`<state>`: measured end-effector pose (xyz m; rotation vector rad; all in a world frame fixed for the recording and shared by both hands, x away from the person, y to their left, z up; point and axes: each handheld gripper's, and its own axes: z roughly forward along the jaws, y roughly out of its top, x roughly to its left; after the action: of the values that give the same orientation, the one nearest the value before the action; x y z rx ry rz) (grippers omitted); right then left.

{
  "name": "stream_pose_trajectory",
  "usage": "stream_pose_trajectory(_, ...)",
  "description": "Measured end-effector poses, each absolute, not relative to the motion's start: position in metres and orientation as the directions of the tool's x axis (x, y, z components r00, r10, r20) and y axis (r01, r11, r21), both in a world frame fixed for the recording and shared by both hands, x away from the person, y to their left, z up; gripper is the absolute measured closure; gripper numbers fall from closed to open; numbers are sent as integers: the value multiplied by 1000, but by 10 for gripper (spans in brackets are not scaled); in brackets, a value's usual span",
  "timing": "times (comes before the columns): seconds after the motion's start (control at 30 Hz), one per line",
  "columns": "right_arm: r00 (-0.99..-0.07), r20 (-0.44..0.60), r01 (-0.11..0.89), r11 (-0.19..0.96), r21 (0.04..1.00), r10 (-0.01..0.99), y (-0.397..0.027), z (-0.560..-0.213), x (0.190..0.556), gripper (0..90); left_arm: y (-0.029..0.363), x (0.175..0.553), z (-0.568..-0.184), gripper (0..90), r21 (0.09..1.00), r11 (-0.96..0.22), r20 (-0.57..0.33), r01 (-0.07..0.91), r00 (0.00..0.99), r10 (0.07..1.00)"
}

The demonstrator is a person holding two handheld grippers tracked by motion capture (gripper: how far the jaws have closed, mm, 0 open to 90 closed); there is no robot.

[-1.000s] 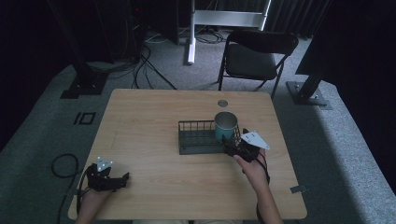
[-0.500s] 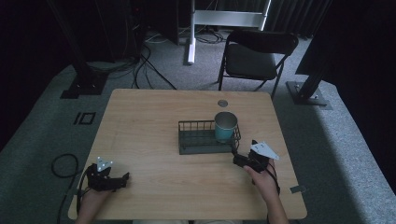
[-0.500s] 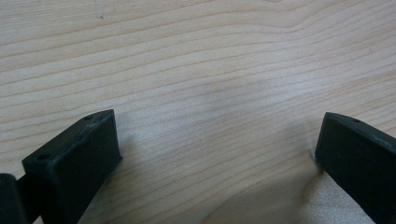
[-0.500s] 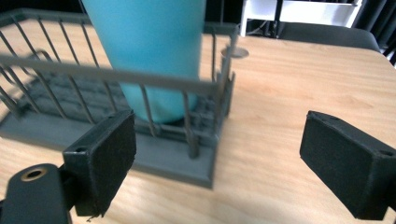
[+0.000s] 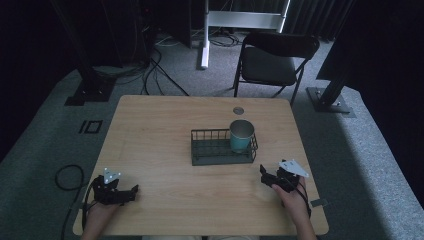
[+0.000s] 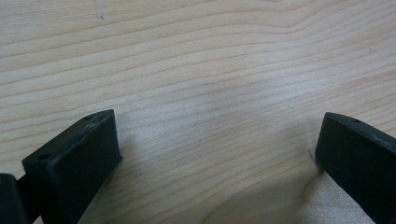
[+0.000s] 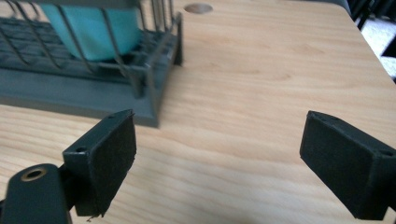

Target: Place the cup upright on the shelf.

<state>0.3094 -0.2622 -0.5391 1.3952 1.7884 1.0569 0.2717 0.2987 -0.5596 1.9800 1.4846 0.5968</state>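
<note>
- Your right gripper [image 5: 266, 176] rests on the bench [image 5: 165, 130] at 4 o'clock, jaws wide, holding nothing.
- Your left gripper [image 5: 131, 192] sits at 8 o'clock, jaws wide.
- Teal cup [image 5: 241, 135] stands upright in the wire basket's [image 5: 212, 150] right end, mid-bench.

A black chair [image 5: 276, 62] stands past the table [image 5: 150, 130], well ahead of the right gripper [image 5: 264, 176]. A round grommet [image 5: 238, 110] lies nearer, ahead of it. Cables [image 5: 160, 70] trail far ahead of the left gripper [image 5: 134, 192].
</note>
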Motion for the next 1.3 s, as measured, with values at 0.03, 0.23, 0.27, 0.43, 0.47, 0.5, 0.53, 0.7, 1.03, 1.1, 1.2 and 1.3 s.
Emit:
stream_pose_trajectory(0.03, -240, -6, 477, 123, 870, 971, -265, -540, 309, 104, 299, 272, -560, 5, 686, -206, 6, 698, 278, 961)
stream_pose_trajectory(0.23, -235, -8, 518, 132, 845, 972, -277, -546, 303, 105, 299, 272, -560, 5, 687, -206, 6, 697, 278, 961)
stream_pose_trajectory(0.27, -235, -8, 518, 132, 845, 972, -277, -546, 303, 105, 299, 272, -560, 5, 687, -206, 6, 697, 278, 961)
stream_pose_trajectory(0.43, -243, -8, 550, 144, 822, 970, -285, -551, 298, 104, 299, 272, -560, 5, 686, -206, 6, 698, 278, 961)
stream_pose_trajectory(0.47, -242, -7, 558, 145, 817, 970, -286, -552, 297, 104, 299, 272, -560, 5, 687, -206, 6, 697, 278, 961)
stream_pose_trajectory(0.5, -247, -8, 560, 149, 815, 969, -287, -553, 296, 104, 299, 272, -560, 5, 686, -206, 6, 697, 278, 961)
stream_pose_trajectory(0.53, -247, -8, 560, 149, 815, 969, -287, -553, 296, 104, 299, 272, -560, 5, 686, -206, 6, 697, 278, 961)
stream_pose_trajectory(0.7, -271, -19, 585, 181, 791, 962, -291, -557, 291, 104, 299, 272, -560, 5, 687, -206, 6, 697, 278, 961)
stream_pose_trajectory(1.03, -297, -46, 639, 234, 733, 954, -301, -559, 288, 104, 299, 272, -560, 5, 686, -206, 6, 698, 278, 961)
stream_pose_trajectory(1.1, -269, 10, 668, 179, 722, 963, -305, -560, 288, 104, 299, 272, -560, 5, 686, -206, 6, 697, 278, 961)
stream_pose_trajectory(1.2, -261, 9, 669, 174, 722, 965, -305, -560, 288, 104, 299, 272, -560, 5, 687, -205, 5, 698, 277, 961)
stream_pose_trajectory(1.3, -255, 8, 670, 171, 722, 967, -305, -560, 288, 105, 298, 272, -560, 5, 687, -201, 6, 699, 272, 962)
